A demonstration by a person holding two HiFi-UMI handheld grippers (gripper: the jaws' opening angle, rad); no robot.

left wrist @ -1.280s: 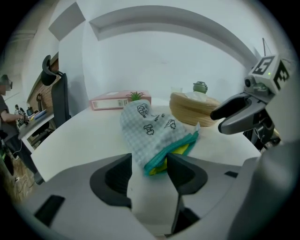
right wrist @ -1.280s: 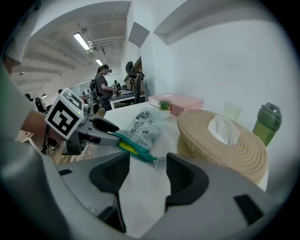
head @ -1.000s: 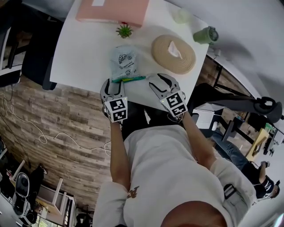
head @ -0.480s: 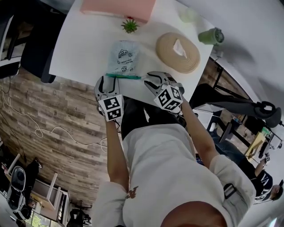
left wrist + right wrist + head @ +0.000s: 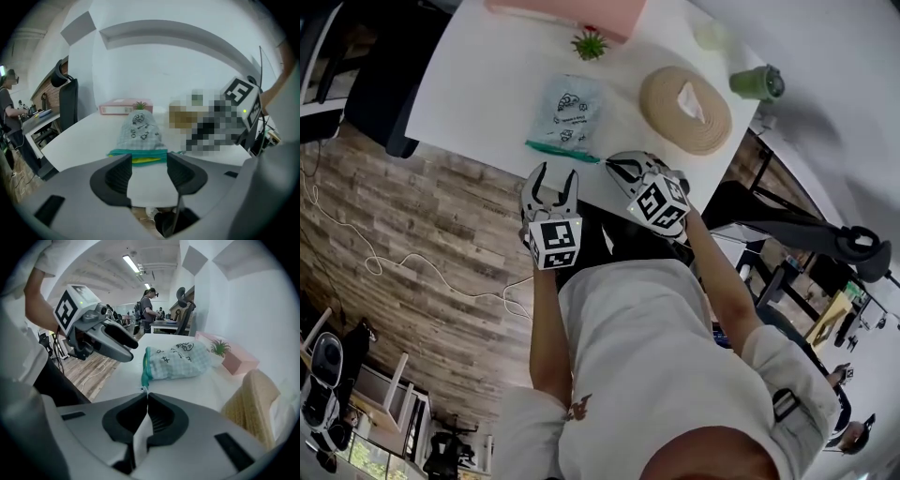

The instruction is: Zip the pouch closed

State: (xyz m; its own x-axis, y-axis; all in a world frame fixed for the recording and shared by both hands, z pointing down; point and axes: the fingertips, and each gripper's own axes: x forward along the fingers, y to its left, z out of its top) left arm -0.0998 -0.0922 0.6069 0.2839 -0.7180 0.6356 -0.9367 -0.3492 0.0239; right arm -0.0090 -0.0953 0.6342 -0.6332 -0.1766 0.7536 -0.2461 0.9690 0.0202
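The right gripper (image 5: 146, 393) has just been closing and its jaws are now pressed together, with no gap along the pads. At their very tips they pinch the small pale zipper pull (image 5: 143, 389). It sits at the end of the teal zipper band (image 5: 562, 150) nearest this gripper, so the tool touches the pouch (image 5: 569, 108) only at that corner. The rest of the checked pouch lies flat on the white table (image 5: 478, 84), stretching away ahead of the tips.

The left gripper (image 5: 558, 173) has its jaws spread wide, and only bare tabletop shows between the pads. It hangs just short of the pouch, pointing at the zipper edge. The teal band and a strip of yellow lining lie just beyond its fingertips, and the pouch mouth gapes a little there. This gripper touches nothing. The two grippers sit side by side, near each other.
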